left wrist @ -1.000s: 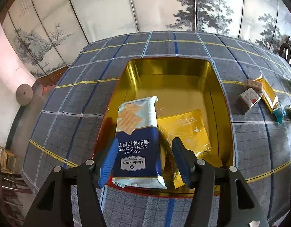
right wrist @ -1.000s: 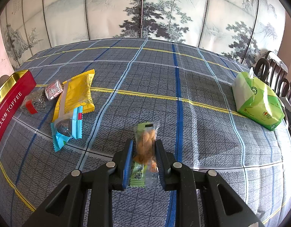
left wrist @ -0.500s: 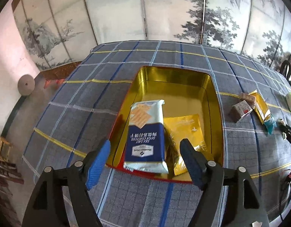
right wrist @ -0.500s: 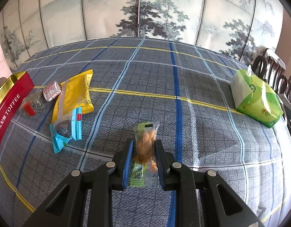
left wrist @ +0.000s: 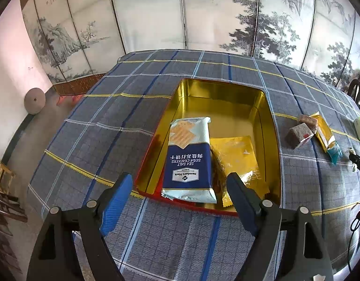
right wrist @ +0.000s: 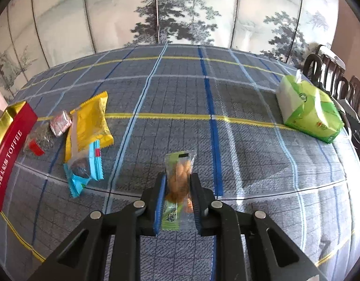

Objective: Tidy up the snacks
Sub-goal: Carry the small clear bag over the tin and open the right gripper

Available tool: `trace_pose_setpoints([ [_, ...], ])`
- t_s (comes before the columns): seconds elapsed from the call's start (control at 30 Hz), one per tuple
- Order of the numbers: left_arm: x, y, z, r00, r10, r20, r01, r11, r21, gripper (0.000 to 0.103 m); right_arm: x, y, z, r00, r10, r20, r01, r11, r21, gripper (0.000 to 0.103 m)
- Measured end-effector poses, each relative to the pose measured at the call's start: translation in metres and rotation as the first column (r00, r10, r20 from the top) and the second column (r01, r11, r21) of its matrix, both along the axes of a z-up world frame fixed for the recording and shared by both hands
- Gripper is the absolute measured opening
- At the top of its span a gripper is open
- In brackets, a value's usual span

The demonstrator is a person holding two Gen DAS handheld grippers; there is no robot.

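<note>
A red toffee tin [left wrist: 264, 107] with a gold inside holds a blue soda cracker pack [left wrist: 188, 159] and a gold snack bag [left wrist: 236, 154]. My left gripper [left wrist: 180, 195] is open and empty, above the tin's near edge. My right gripper [right wrist: 178, 199] is shut on a clear-and-green nut packet [right wrist: 178, 180], held over the plaid cloth. To its left lie a yellow bag [right wrist: 91, 121], a blue packet [right wrist: 84, 168], a pink-wrapped sweet [right wrist: 60, 123] and a dark block with a red label [right wrist: 38, 140], beside the tin's side [right wrist: 9, 157].
A green tissue pack [right wrist: 308, 110] lies at the right of the table. Dark chairs [right wrist: 339, 82] stand beyond the right edge. The loose snacks also show right of the tin in the left wrist view [left wrist: 310, 128]. A painted folding screen stands behind.
My left gripper has opened wider and pulled back and up from the cracker pack, which stays in the tin. My right gripper keeps its hold on the nut packet and has lifted slightly.
</note>
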State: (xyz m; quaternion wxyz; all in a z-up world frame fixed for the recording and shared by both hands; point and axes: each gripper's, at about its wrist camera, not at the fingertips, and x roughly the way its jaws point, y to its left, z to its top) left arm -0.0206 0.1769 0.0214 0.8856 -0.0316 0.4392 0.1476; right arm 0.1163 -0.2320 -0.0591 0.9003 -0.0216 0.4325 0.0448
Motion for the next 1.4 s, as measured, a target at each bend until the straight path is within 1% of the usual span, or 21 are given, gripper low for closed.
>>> trace_pose_setpoints([
  [0.1, -0.002, 0.003, 0.001, 1.0, 0.006, 0.011, -0.006, 1.0, -0.003, 0.081, -0.006, 0.004, 0.014, 1.0, -0.011, 0.017, 0.011, 1.0, 0.017, 0.021],
  [0.23, -0.005, 0.01, 0.003, 1.0, 0.023, 0.021, -0.023, 1.0, -0.01, 0.083, -0.013, 0.022, 0.038, 0.999, 0.016, 0.051, -0.018, 0.999, 0.036, 0.021],
  [0.33, -0.007, 0.015, 0.004, 0.999, 0.034, 0.026, -0.033, 0.999, -0.017, 0.085, -0.02, 0.049, 0.055, 0.994, 0.074, 0.076, -0.079, 0.995, 0.061, 0.021],
  [0.4, -0.01, 0.02, 0.005, 0.998, 0.046, 0.03, -0.046, 0.999, -0.021, 0.085, -0.026, 0.069, 0.061, 0.99, 0.116, 0.084, -0.122, 0.99, 0.068, 0.021],
  [0.5, -0.015, 0.027, 0.006, 0.997, 0.063, 0.033, -0.063, 0.998, -0.027, 0.086, -0.031, 0.107, 0.068, 0.977, 0.196, 0.082, -0.204, 0.973, 0.104, 0.021],
  [0.77, -0.031, 0.051, 0.011, 0.992, 0.12, 0.035, -0.119, 0.993, -0.012, 0.086, -0.051, 0.198, 0.069, 0.929, 0.365, 0.062, -0.37, 0.913, 0.173, 0.021],
  [0.9, -0.04, 0.064, 0.012, 0.989, 0.147, 0.034, -0.147, 0.989, -0.009, 0.086, -0.058, 0.237, 0.065, 0.905, 0.423, 0.044, -0.423, 0.884, 0.198, 0.021],
  [1.03, -0.047, 0.073, 0.012, 0.985, 0.171, 0.032, -0.17, 0.985, -0.014, 0.086, -0.062, 0.269, 0.063, 0.882, 0.47, 0.033, -0.467, 0.864, 0.189, 0.021],
  [1.17, -0.052, 0.078, 0.012, 0.983, 0.182, 0.032, -0.182, 0.983, -0.017, 0.086, -0.066, 0.294, 0.059, 0.865, 0.501, 0.029, -0.497, 0.849, 0.177, 0.021],
  [1.4, -0.058, 0.086, 0.013, 0.98, 0.198, 0.033, -0.198, 0.98, -0.026, 0.086, -0.065, 0.313, 0.047, 0.861, 0.509, 0.006, -0.502, 0.847, 0.174, 0.021],
])
